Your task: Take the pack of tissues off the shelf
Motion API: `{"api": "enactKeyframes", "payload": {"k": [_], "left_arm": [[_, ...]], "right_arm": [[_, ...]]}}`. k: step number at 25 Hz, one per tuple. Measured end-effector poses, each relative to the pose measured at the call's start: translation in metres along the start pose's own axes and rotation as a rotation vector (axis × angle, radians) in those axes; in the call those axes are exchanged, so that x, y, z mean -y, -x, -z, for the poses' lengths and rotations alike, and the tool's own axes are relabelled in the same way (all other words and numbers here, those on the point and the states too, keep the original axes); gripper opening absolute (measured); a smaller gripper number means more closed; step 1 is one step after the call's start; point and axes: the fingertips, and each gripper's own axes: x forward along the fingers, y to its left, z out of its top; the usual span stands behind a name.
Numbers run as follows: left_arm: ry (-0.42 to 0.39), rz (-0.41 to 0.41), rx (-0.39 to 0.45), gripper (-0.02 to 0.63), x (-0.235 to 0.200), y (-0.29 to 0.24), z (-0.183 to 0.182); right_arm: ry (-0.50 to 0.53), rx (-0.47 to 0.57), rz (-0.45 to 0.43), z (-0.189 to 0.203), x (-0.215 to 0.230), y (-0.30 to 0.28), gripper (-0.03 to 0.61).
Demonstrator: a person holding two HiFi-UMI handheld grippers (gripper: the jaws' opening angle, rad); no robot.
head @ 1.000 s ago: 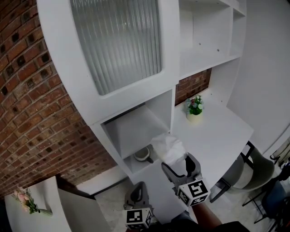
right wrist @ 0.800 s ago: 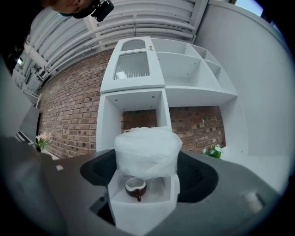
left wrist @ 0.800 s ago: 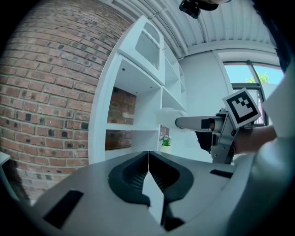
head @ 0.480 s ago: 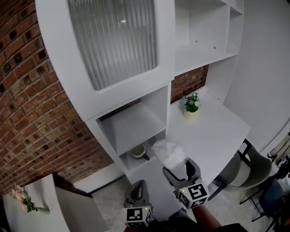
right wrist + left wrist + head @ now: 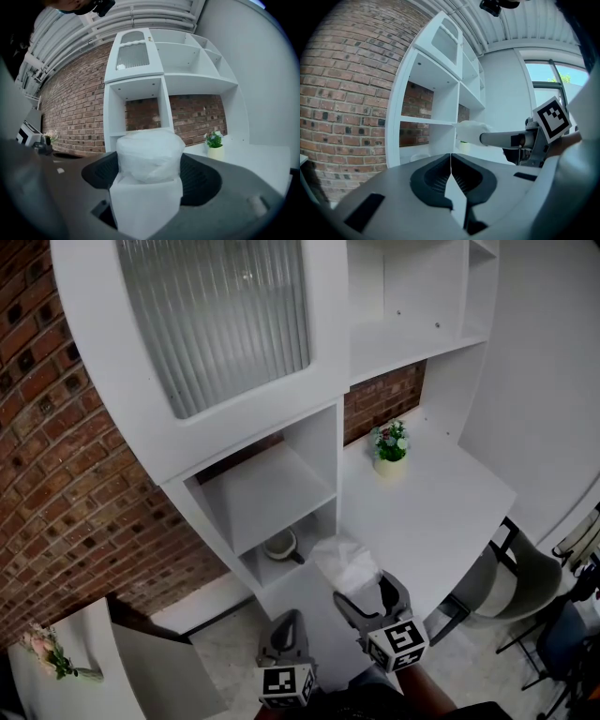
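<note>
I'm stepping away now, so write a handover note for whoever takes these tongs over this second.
Right tongs: shut on the pack of tissues.
Left tongs: shut, empty, held low.
Pack: off the shelf, in the air in front of its lower compartment.
Done: pack taken off.
Left: probably just setting it down, perhaps on the desk.

head view: high, faces steeply down over the white shelf unit (image 5: 319, 442) and desk (image 5: 441, 512); left gripper (image 5: 286, 626) and right gripper (image 5: 366, 589) at the bottom edge.
left gripper view: low, close behind its closed jaws, faces the shelf unit obliquely.
right gripper view: close; gripped pack of tissues (image 5: 149, 154) blocks centre, shelf front beyond.
shared: shelf unit and brick wall (image 5: 66, 474) in all three.
</note>
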Motion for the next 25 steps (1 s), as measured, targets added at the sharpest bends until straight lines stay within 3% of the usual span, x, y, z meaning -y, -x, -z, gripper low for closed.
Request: {"api": "enactKeyframes", "payload": {"k": [25], "left_arm": [[-0.008, -0.043, -0.064, 0.011, 0.007, 0.000, 0.041]], "right_arm": [[-0.033, -0.135, -0.021, 0.070, 0.002, 0.013, 0.384]]}}
